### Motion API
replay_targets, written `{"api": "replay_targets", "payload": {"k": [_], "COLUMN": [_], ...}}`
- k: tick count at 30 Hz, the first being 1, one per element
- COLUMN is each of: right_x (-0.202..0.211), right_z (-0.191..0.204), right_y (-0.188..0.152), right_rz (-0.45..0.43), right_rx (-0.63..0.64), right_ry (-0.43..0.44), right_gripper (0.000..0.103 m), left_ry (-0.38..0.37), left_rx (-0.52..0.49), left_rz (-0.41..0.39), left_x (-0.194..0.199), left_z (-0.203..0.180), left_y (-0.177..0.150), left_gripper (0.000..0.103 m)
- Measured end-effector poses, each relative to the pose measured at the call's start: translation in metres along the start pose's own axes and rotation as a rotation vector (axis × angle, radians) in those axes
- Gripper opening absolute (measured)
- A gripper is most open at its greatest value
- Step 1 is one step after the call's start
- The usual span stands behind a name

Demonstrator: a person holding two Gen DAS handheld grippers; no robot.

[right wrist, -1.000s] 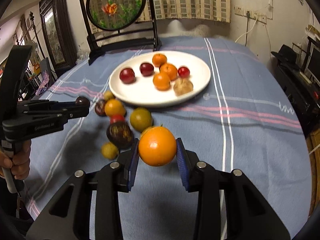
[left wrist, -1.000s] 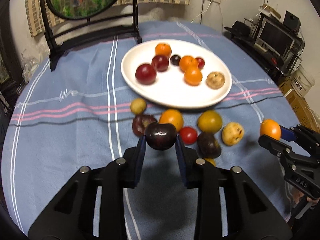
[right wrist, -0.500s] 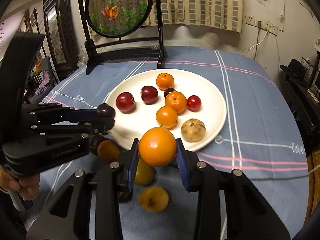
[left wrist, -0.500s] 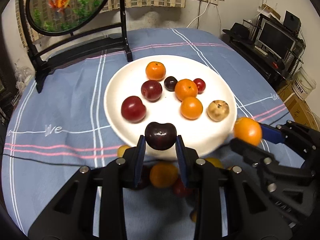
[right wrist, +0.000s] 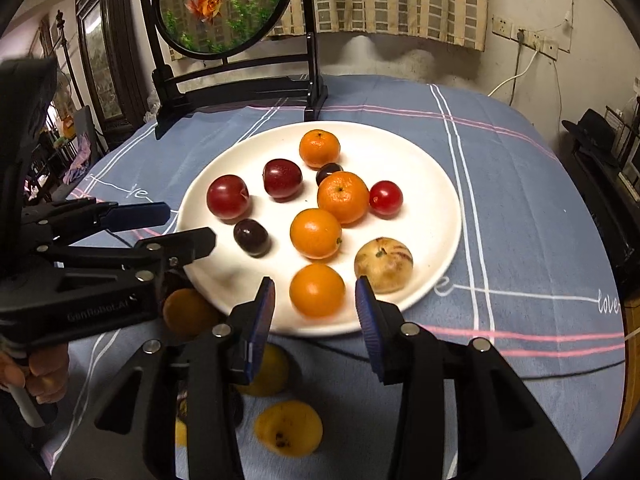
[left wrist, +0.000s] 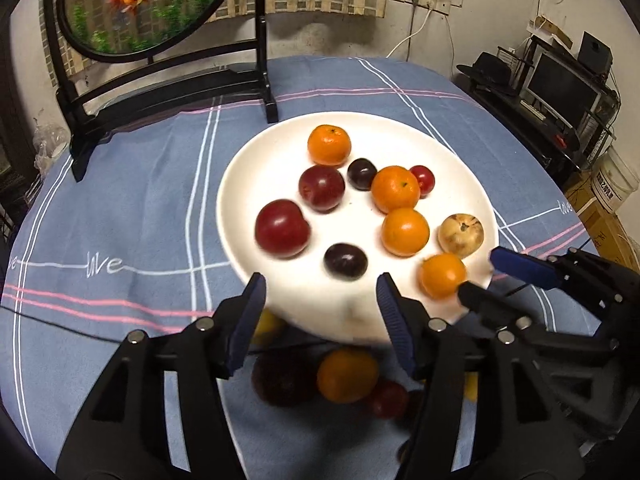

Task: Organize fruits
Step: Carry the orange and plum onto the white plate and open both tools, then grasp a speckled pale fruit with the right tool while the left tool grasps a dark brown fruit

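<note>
Moved: both grippers are now at the near rim of the plate (left wrist: 240, 184); a second ago they were back over the loose fruit on the cloth, each with a fruit in its jaws.
Left gripper (left wrist: 320, 300): its jaws have just been opening. They stand well apart now and hold nothing.
Dark plum (left wrist: 345, 260): it was in the left jaws before. Now it lies on the plate, just past the blue pads, and touches neither.
Right gripper (right wrist: 316, 300): its jaws have just been opening a little. The pads stand off the fruit on each side.
Orange (right wrist: 317, 290): it sits on the plate near the front rim, between the right pads but free of them.
Plate: white and round. It also bears three more oranges, two red plums, a small dark plum, a red cherry tomato (right wrist: 385, 197) and a pale brown fruit (right wrist: 383, 265).
Cloth (right wrist: 520, 208): blue with white and pink lines. Some fruit is still off the plate here, close under the grippers: yellow ones (right wrist: 288, 426), an orange one (left wrist: 347, 374), dark ones.
Screen (right wrist: 224, 4): a round fish picture in a black stand, behind the plate.
Hand (right wrist: 44, 372): it grips the left handle at the left edge of the right view.
</note>
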State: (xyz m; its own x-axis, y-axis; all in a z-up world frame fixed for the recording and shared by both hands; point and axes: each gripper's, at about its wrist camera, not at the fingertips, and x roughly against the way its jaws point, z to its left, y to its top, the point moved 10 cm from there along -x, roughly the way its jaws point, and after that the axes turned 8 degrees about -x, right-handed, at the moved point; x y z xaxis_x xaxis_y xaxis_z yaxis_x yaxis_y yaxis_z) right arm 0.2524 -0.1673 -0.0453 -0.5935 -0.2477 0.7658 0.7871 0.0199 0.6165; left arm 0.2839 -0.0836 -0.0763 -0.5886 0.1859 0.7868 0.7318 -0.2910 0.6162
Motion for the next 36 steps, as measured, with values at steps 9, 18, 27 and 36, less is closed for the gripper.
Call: {"api": "replay_targets", "payload": {"k": [9, 18, 27, 36], "right_x": [0.029, 0.045, 0.033, 0.015], "right_z": [-0.012, -0.015, -0.007, 0.006], "right_y": [-0.033, -0.071, -0.098, -0.097], "right_rz": [0.024, 0.054, 0.115, 0.140], "right_rx": [-0.056, -0.073, -0.051, -0.008], "right_ry": [-0.015, -0.030, -0.046, -0.062], "right_gripper": [0.042, 0.045, 0.045, 0.045], "left_ry": [0.055, 0.046, 0.035, 0.026], "left_rx": [-0.007, 0.012, 0.032, 0.045], "left_rz": [-0.005, 0.018, 0.042, 0.058], "left_x": [0.030, 0.048, 0.047, 0.040], "left_z": [0.015, 0.018, 0.025, 0.030], "left_y": [-0.034, -0.075, -0.102, -0.107], "left_gripper": [0.078, 0.081, 0.082, 0.082]}}
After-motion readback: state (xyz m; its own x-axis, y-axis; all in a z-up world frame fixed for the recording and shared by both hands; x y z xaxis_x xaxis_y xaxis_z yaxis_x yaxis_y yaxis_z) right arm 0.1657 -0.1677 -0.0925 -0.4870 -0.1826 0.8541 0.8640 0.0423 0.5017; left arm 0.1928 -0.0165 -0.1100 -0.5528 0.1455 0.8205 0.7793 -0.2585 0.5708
